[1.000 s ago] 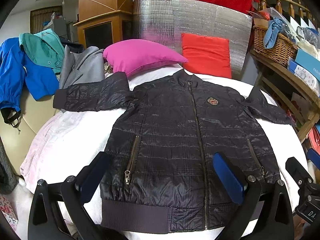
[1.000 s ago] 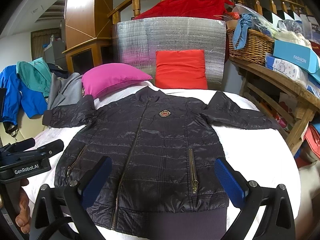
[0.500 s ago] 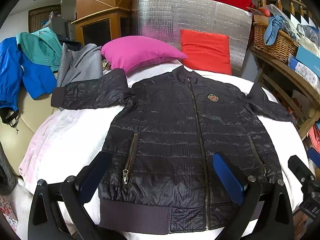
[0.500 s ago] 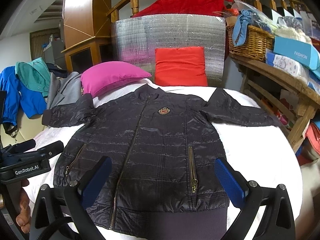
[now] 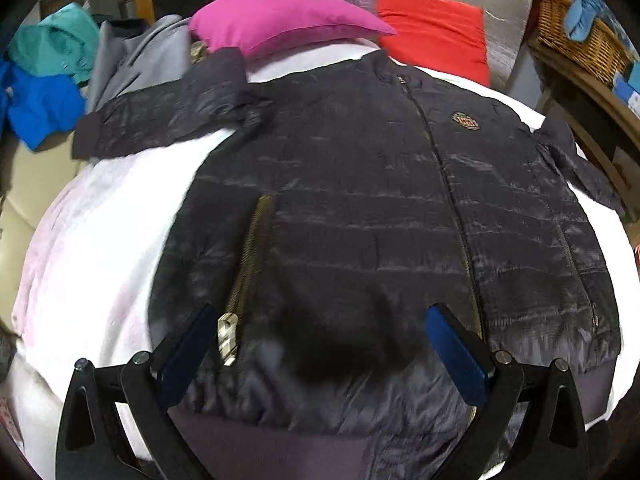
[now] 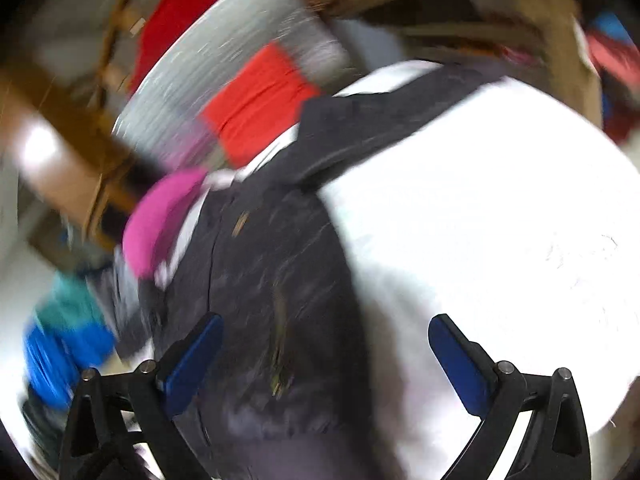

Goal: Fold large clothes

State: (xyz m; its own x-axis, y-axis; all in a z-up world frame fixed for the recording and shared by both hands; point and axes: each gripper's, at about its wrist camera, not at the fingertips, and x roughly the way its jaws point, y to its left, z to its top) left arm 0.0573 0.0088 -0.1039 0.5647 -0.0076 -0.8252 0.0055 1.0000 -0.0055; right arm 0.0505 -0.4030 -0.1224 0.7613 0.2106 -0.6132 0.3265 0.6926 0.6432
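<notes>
flat, jacket [image 5: 360, 208] spreads beyond both wide-apart tongs [image 5: 320, 344].

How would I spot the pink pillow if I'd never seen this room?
Find the white-covered bed with the dark jacket spread flat. The pink pillow lies past the jacket's collar, left of a red cushion. It is the only magenta thing there.

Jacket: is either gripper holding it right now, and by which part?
Nothing is held. The left gripper and right gripper are both open above the jacket, which lies flat and unfolded with nothing between the fingers.
</notes>
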